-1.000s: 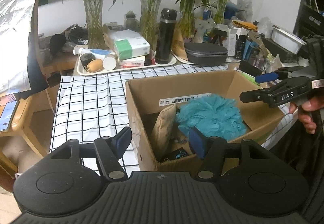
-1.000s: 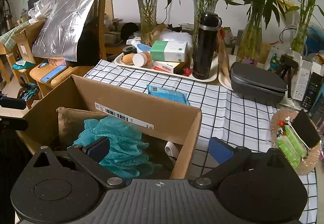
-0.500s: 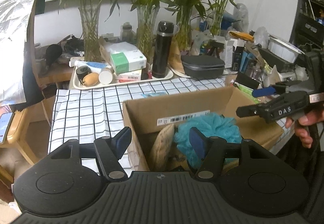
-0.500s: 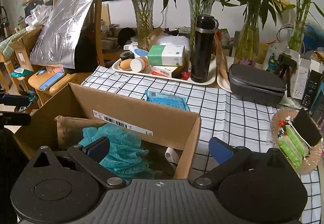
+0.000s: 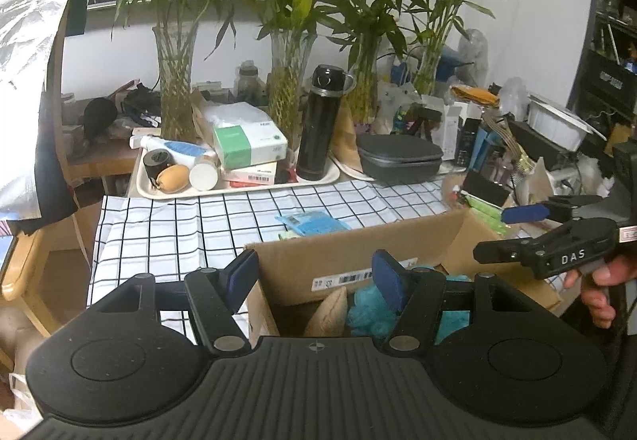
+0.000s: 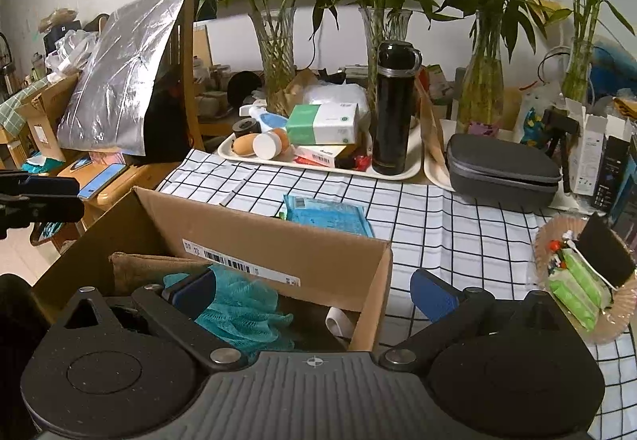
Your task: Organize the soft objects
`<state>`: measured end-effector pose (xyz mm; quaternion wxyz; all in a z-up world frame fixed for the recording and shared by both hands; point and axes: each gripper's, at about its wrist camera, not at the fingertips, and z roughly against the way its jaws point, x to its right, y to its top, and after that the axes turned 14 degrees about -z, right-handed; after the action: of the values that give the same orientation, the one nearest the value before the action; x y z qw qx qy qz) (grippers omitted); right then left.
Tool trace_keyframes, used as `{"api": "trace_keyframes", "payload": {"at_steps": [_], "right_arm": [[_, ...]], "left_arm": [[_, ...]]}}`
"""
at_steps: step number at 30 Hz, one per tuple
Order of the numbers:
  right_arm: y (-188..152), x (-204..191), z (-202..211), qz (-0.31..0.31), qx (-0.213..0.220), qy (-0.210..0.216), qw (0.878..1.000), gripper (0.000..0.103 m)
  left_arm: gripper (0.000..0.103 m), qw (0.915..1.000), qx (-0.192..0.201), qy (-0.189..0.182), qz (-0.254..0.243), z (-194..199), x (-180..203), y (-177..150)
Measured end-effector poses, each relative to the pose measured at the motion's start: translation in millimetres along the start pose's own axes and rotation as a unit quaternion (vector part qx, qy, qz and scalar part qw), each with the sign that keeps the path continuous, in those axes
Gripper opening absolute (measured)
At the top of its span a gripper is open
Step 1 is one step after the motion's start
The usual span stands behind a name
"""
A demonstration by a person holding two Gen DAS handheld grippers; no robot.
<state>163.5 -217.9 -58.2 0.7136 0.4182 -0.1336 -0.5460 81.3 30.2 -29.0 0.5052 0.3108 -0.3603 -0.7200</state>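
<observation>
The left gripper (image 5: 316, 276) pointed forward and downward over the near left corner of the cardboard box (image 5: 350, 261), its blue pads apart with nothing between them. The right gripper (image 6: 312, 290) was tilted down at the box's near right corner, jaws wide apart and empty; one pad hung over the inside of the box, the other outside it above the checked tablecloth (image 6: 446, 225). In the left view the right gripper appeared from the side at the right edge, with a hand (image 5: 601, 290) curled under its handle.

Inside the box lay one teal mesh sponge (image 6: 239, 308), one tan cushion (image 6: 151, 268) standing on edge against the left wall, and one small white roll (image 6: 336, 320) in the right corner. One blue packet (image 6: 326, 215) lay flat on the cloth just behind the box's far wall. Behind it a tray (image 6: 318, 167) held one black flask (image 6: 394, 109), one green-and-white box (image 6: 324, 123) and some smaller items. Four glass vases of bamboo stood along the back, and one grey zip case (image 6: 501, 171) sat to the right.

The lower part of the sponge and cushion was hidden by the gripper bodies. A round basket (image 6: 585, 280) at the right was cut off by the frame edge, and its small contents were hard to make out.
</observation>
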Motion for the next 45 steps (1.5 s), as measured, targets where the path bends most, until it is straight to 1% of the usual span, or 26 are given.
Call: {"api": "trace_keyframes", "payload": {"at_steps": [6,12,17,26,34,38,42,45], "right_arm": [[6.3,5.5,0.2,-0.014,0.011,0.004,1.000,0.103],[17.7,11.7,-5.9,-0.006,0.026,-0.015,1.000,0.103],[26.5,22.8,-16.0,-0.021,0.023,-0.022,0.999,0.103],[40.6,36.9,-40.3,-0.005,0.018,-0.032,0.999,0.103],[55.9,52.1,-63.6,-0.014,0.010,-0.029,0.999,0.103],[61.8,57.0,-73.8,-0.015,0.004,-0.024,1.000,0.103],[65.5,61.9,-83.8,-0.016,-0.002,-0.028,0.999,0.103],[67.9,65.7,-91.3,-0.015,-0.007,-0.033,0.999,0.103]], "left_arm": [[0.062,1.0000,0.004,0.001,0.002,-9.1,-9.0,1.5],[0.062,1.0000,0.005,0.001,0.006,-23.0,-20.0,3.3],[0.062,0.9999,0.006,0.004,0.013,-36.6,-31.6,4.6],[0.062,0.9991,0.004,-0.001,0.042,-63.6,-57.2,6.8],[0.062,0.9980,-0.006,-0.019,0.060,-92.2,-78.8,8.7],[0.062,0.9961,-0.016,-0.038,0.078,-110.4,-92.4,7.9],[0.062,0.9921,-0.036,-0.067,0.100,-134.5,-107.8,3.6],[0.062,0.9863,-0.054,-0.091,0.127,-153.8,-118.9,0.8]]}}
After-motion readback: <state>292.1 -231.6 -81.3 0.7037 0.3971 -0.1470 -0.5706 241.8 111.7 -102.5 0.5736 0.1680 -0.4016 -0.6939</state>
